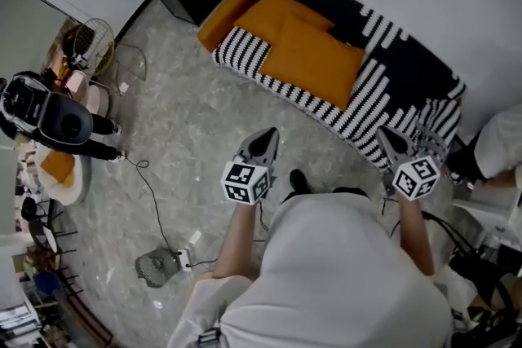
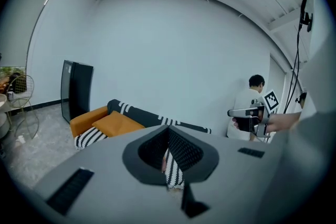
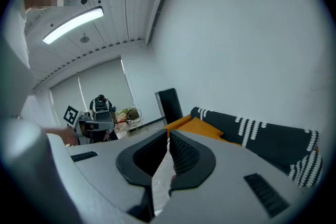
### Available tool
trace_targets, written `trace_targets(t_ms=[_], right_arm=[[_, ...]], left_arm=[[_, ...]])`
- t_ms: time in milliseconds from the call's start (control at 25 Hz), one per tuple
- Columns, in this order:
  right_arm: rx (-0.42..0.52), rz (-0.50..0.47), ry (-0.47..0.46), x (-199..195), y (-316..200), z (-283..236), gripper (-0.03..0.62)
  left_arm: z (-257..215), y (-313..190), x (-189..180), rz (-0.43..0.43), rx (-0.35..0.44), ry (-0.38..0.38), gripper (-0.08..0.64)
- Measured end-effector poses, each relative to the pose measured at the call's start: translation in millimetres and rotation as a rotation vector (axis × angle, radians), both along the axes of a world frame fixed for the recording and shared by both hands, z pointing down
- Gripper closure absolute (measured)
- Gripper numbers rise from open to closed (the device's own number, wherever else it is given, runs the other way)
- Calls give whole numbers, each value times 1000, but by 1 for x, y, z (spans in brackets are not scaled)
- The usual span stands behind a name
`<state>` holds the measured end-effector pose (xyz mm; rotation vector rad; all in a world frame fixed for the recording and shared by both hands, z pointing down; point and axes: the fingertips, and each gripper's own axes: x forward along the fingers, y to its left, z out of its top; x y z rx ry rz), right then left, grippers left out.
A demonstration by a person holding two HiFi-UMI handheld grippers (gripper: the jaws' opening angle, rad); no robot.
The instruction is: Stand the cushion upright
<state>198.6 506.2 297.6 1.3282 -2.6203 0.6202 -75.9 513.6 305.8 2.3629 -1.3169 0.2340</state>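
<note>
Head view: left hand-held gripper [image 1: 265,136] and right hand-held gripper [image 1: 390,139] both pressed together, empty, apart from the cushion [image 1: 314,61].

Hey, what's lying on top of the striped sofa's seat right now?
One orange cushion lies flat on the seat of the sofa, with nothing on top of it. The part of the seat beneath it is covered, so anything under the cushion cannot be seen.

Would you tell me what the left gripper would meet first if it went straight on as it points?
The left gripper would probably meet the sofa's striped front, below the orange cushion; only floor lies between, though depth is unclear.
</note>
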Motion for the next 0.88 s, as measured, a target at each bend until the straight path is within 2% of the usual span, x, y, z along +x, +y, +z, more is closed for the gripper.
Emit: trace_targets(t_ms=[520,880], right_arm=[[0,25,21,-25,-11,2,555],[-25,4,4,-25,-40,15,555]], left_arm=[[4,-24,-20,44,-7,3,558],[14,-42,-16,14,-27,7,558]])
